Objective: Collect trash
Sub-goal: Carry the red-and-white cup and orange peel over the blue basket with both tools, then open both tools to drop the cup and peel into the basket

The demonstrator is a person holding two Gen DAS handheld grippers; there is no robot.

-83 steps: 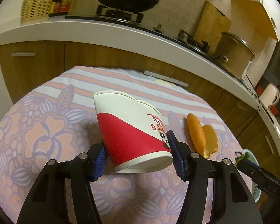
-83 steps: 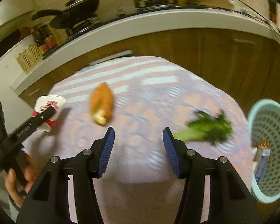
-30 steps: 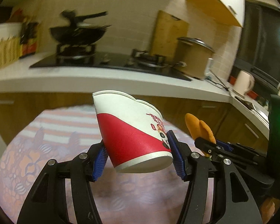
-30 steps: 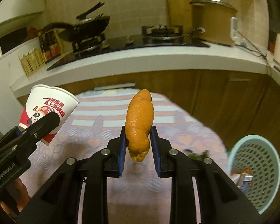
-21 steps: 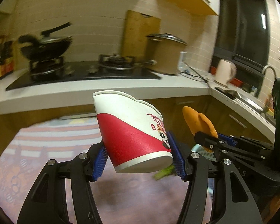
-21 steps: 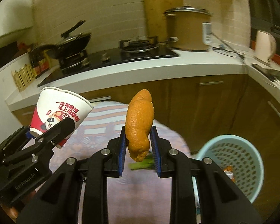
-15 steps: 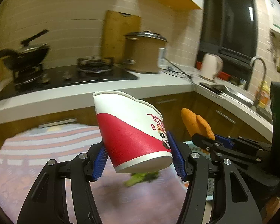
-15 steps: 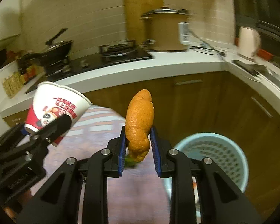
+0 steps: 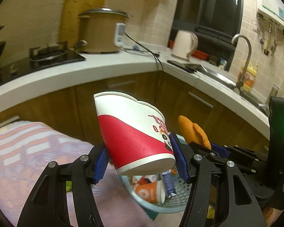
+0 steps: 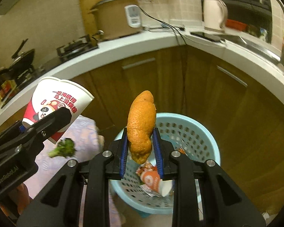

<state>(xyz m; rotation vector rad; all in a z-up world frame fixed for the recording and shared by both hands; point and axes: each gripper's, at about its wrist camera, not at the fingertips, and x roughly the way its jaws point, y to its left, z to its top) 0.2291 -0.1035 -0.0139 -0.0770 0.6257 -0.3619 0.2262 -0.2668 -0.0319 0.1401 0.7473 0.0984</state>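
left wrist view showed the left tool (image 9: pixel 141 159) pinching a paper cup (image 9: pixel 132 132) between its ribbed blue pads, the cup tilted, white above and red below with a dented rim and printed characters on its side. just beyond the cup and lower sat a pale blue plastic basket (image 9: pixel 166 206), only part of its perforated wall showing past the tool; inside lay an orange-and-white cup (image 9: pixel 151 191) on its side and a blue carton whose print was too small to read. the right tool appeared at the right of the basket as a black frame, an orange peel (image 9: pixel 195 134) sticking up from it.

right wrist view gave what the other could not: the basket (image 10: pixel 206 132) nearly whole, round and lattice-walled, standing on the floor by brown wooden cabinets. the right tool (image 10: pixel 141 151) was pressed on the peel (image 10: pixel 141 124), a long, pebbly, curled strip held upright directly above the basket's open mouth. the paper cup (image 10: pixel 55 104) showed a cartoon panda and red lettering, held left of the basket in the left tool. a leafy green scrap (image 10: pixel 63 148) lay on the flowered cloth of the table (image 10: pixel 85 132) left of the basket, blurred. the basket's near rim was hidden behind the tool's black arms.
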